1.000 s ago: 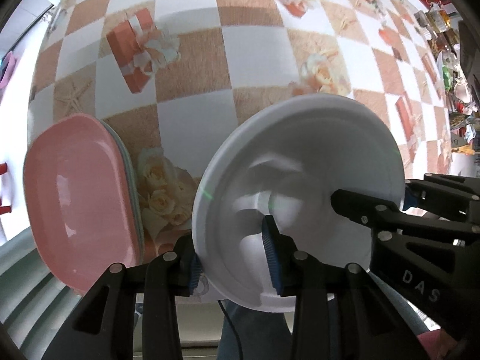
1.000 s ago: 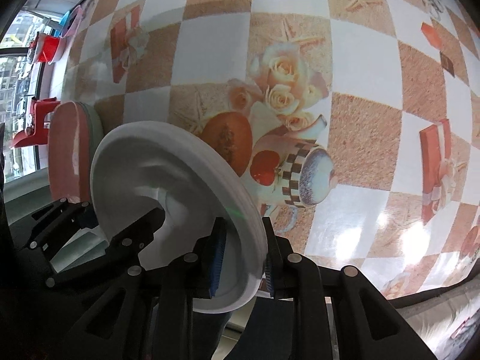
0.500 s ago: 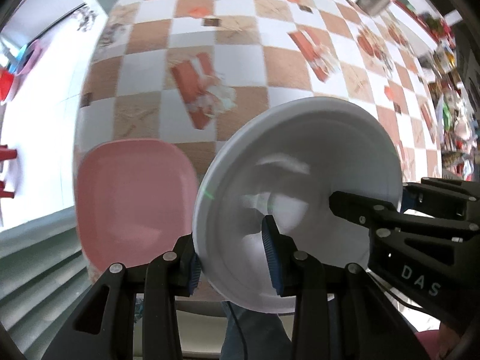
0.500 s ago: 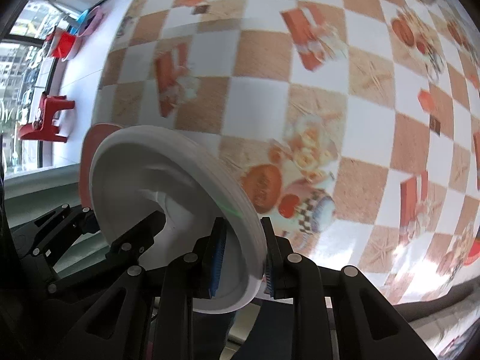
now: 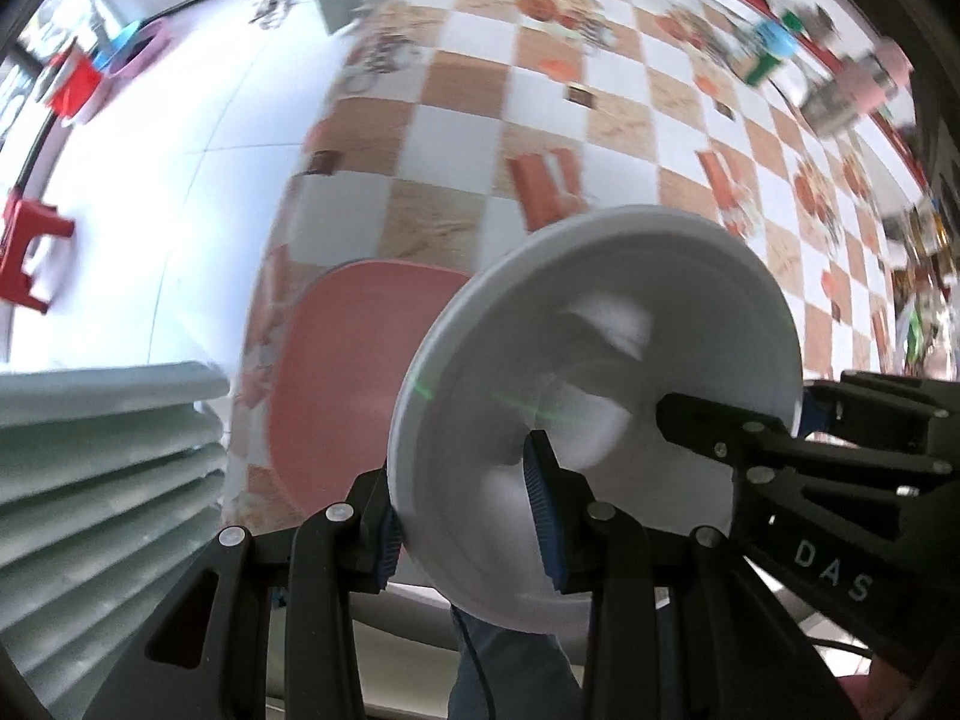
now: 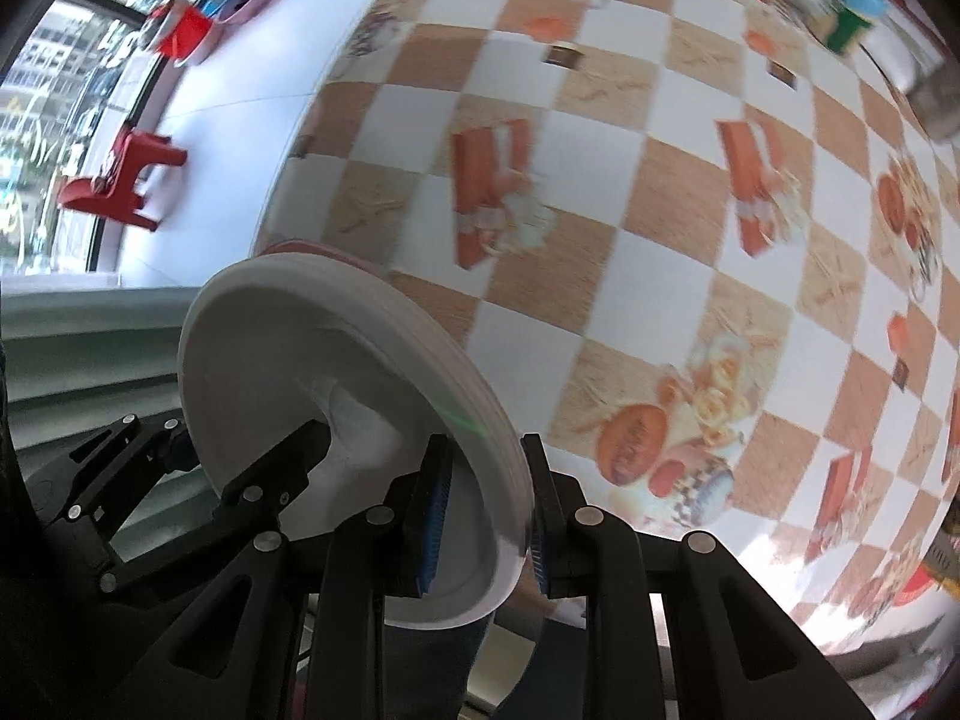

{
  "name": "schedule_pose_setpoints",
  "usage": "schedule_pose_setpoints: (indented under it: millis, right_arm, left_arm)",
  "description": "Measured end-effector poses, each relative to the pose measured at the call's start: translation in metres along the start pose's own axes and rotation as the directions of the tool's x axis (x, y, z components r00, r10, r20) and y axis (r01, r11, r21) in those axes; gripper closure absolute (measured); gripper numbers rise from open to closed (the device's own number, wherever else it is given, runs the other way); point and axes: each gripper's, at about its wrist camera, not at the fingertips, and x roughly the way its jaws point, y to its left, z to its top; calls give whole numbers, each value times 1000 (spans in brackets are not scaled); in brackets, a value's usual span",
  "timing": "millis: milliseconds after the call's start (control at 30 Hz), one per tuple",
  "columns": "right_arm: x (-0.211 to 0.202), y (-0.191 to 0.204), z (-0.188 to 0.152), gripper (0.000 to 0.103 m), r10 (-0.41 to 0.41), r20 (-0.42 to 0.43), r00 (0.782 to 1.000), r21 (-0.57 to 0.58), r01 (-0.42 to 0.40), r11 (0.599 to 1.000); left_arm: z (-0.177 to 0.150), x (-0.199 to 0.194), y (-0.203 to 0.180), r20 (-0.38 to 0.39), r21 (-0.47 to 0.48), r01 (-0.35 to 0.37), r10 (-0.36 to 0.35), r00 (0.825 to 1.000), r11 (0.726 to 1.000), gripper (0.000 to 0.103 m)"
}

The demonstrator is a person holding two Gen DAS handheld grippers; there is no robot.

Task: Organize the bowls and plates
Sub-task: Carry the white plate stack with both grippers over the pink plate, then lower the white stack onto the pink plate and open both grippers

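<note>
A white round plate (image 5: 600, 360) is held on edge in the air by both grippers. My left gripper (image 5: 468, 531) is shut on its near rim. My right gripper (image 6: 480, 516) is shut on the opposite rim of the plate (image 6: 336, 396), and its black fingers (image 5: 780, 444) show in the left wrist view. A pink squarish plate (image 5: 354, 372) lies on the checked tablecloth (image 5: 480, 132) near the table's front left corner, partly hidden behind the white plate. Only its edge (image 6: 288, 247) shows in the right wrist view.
Pale green ribbed panels (image 5: 102, 456) stand at the left, beside the table. A red stool (image 6: 120, 180) and coloured tubs (image 6: 204, 18) sit on the white floor beyond. Blurred bottles and cups (image 5: 840, 84) stand at the table's far right.
Both grippers have tilted up and moved back with the white plate. The pink plate now sits lower and nearer the middle of the left view, and more floor shows.
</note>
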Motion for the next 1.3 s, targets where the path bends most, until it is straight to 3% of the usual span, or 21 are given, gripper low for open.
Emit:
schedule_pose_setpoints:
  millis: [367, 800, 1167, 1233, 1300]
  right_arm:
    - [25, 52, 16, 78, 21, -32, 999, -113, -25, 993]
    - [56, 62, 29, 78, 6, -90, 996, -128, -17, 992]
    - [49, 58, 21, 77, 9, -85, 996, -134, -20, 991]
    - [44, 56, 20, 70, 2, -73, 997, -135, -12, 991]
    - [34, 49, 19, 46, -12, -48, 999, -130, 6, 991]
  left_arm:
    - [0, 7, 53, -12, -126, -38, 37, 999, 991, 65]
    - [8, 40, 68, -59, -146, -59, 51, 997, 988, 64]
    - [2, 27, 78, -6, -136, -107, 107, 994, 985, 32]
    - [2, 23, 81, 2, -150, -107, 109, 994, 983, 28]
    - [1, 16, 85, 28, -166, -92, 98, 995, 982, 18]
